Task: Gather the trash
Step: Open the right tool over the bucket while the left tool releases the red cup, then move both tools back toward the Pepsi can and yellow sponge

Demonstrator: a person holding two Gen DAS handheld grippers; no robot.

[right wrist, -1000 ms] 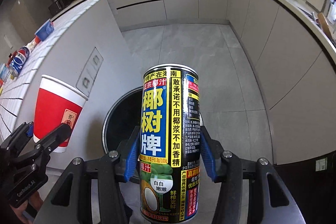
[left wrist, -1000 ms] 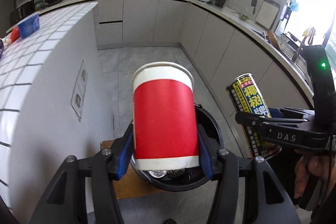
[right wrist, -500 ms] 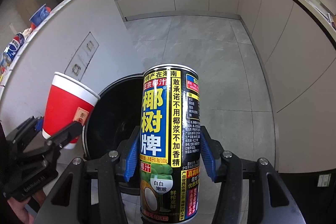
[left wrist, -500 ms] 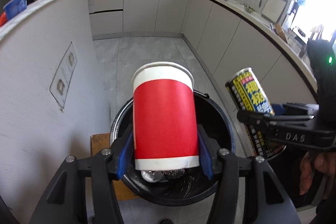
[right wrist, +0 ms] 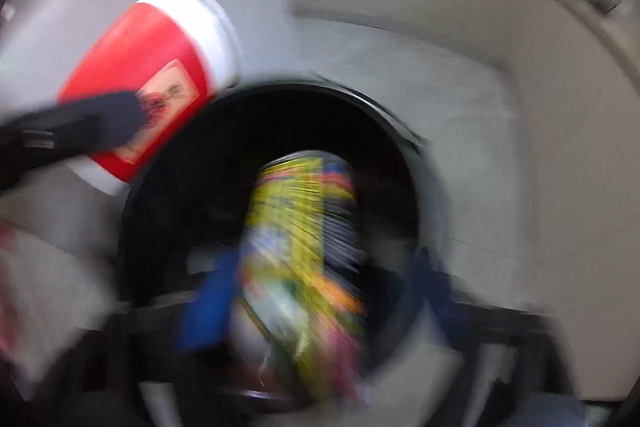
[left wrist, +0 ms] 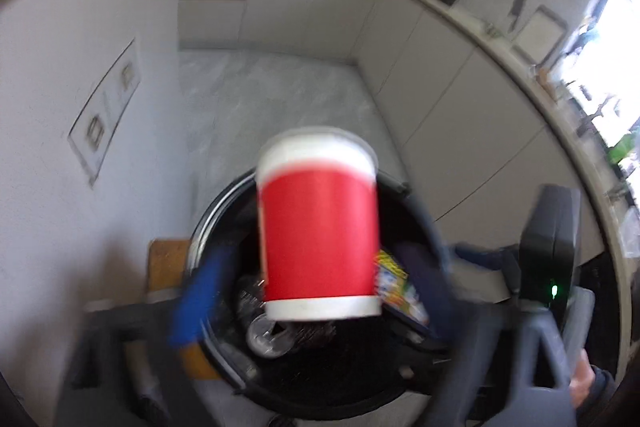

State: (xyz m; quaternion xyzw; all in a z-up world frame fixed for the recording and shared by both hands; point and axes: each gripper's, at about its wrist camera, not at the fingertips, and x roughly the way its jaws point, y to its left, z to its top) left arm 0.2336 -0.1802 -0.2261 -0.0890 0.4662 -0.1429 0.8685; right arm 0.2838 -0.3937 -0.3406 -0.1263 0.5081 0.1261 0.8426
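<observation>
The frames are motion-blurred. A red paper cup (left wrist: 318,227) with white rims hangs over the round black trash bin (left wrist: 404,399); it also shows in the right wrist view (right wrist: 152,67). My left gripper (left wrist: 316,291) has its blue pads spread wide, with a gap beside the cup. The yellow and black drink can (right wrist: 304,259) is over the bin's dark mouth (right wrist: 208,155). My right gripper (right wrist: 320,303) has its blue pads apart and away from the can. The can also shows in the left wrist view (left wrist: 394,283), inside the bin.
A white kitchen island wall (left wrist: 80,107) stands at the left of the bin. Grey cabinets (left wrist: 440,87) and a counter run along the right. Other trash, including a silver can (left wrist: 264,335), lies in the bin. A wooden board (left wrist: 166,259) lies beside it.
Both grippers have dropped toward the bin and opened. The cup and the can have come loose from the pads, and the can now sits in the bin's mouth.
</observation>
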